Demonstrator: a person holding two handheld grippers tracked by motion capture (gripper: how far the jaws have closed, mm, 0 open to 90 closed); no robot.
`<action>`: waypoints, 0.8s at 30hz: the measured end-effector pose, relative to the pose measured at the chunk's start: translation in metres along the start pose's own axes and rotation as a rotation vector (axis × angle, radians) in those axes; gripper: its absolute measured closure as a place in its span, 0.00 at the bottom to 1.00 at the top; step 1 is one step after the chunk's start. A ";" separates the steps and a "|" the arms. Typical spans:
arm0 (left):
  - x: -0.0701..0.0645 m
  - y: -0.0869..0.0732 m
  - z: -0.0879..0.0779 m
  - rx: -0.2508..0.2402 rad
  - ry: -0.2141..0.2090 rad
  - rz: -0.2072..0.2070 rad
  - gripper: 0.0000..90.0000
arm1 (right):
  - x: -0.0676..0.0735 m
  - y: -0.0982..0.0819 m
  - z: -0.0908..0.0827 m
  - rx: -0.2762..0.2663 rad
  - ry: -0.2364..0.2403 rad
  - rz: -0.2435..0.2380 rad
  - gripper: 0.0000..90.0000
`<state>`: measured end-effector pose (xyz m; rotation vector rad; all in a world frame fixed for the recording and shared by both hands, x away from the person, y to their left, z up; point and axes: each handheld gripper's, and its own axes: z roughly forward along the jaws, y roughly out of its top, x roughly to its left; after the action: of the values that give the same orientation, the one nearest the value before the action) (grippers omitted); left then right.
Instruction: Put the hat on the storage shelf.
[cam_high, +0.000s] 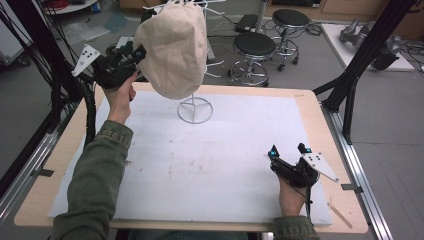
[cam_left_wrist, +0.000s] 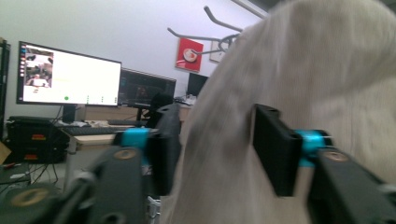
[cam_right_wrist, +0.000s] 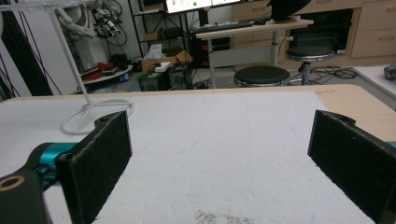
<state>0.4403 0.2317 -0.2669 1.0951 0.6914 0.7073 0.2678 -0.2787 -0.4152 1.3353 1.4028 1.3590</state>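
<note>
Nearest the person, by the front right corner of the table (cam_high: 320, 107), the right gripper (cam_high: 289, 152) is rested on the white mat (cam_high: 220, 165) that covers most of the tabletop. Its jaws are seen spread wide in the right gripper view, with nothing between them but bare mat.

Farther off, toward the rear edge and left of centre, a white wire stand (cam_high: 195, 109) is planted on the mat by its ring base. A cream cloth bag (cam_high: 172, 50) is draped over the stand's upper hooks and hangs well above the surface.

At the rear left, the left gripper (cam_high: 131, 56) is raised off the table and brought against the bag's left flank. In the left gripper view the bag (cam_left_wrist: 299, 70) is seen bulging between the two jaws, which are set apart on either side of a fold; whether the fabric is actually pinched cannot be told.

The bag is judged to be light, soft and limp, likely to sag and fold once lifted, and not fragile or slippery. A gathered fold or the hem is judged the best hold, since a shallow pinch on slack cloth could slide out. The light wire stand may be tipped if the cloth snags on a hook.
</note>
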 end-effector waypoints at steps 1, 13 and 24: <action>-0.001 0.002 -0.002 -0.005 0.001 0.006 0.41 | 0.000 0.000 0.000 0.001 0.000 0.001 0.06; -0.018 0.020 -0.030 0.043 0.127 0.122 0.26 | 0.000 0.000 0.000 0.000 0.000 -0.002 0.06; -0.019 0.022 -0.072 0.052 0.201 0.162 0.26 | 0.001 0.000 0.000 -0.001 0.002 -0.003 0.06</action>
<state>0.3684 0.2613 -0.2654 1.1460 0.8012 0.9517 0.2681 -0.2780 -0.4153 1.3308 1.4048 1.3594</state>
